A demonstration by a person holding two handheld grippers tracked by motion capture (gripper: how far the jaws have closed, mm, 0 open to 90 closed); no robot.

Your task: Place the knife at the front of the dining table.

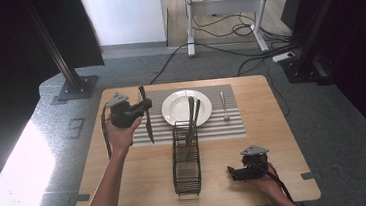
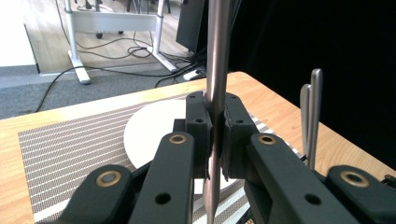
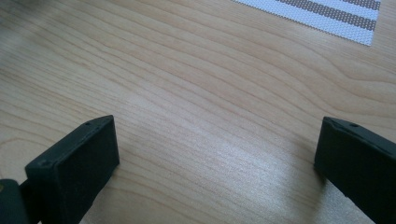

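So far one fork (image 1: pixel 224 105) lies on the striped mat (image 1: pixel 223 124) right of the plate (image 1: pixel 171 109), and two pieces wait in the wire basket (image 1: pixel 186 165). Clamped on a knife (image 1: pixel 146 116), the left gripper (image 1: pixel 143 106) holds it upright over the mat left of the plate, likely to lay it down. Idle, the right gripper (image 1: pixel 233 173) rests wide open on the wooden table (image 1: pixel 269 140); grey carpet and cables surround it
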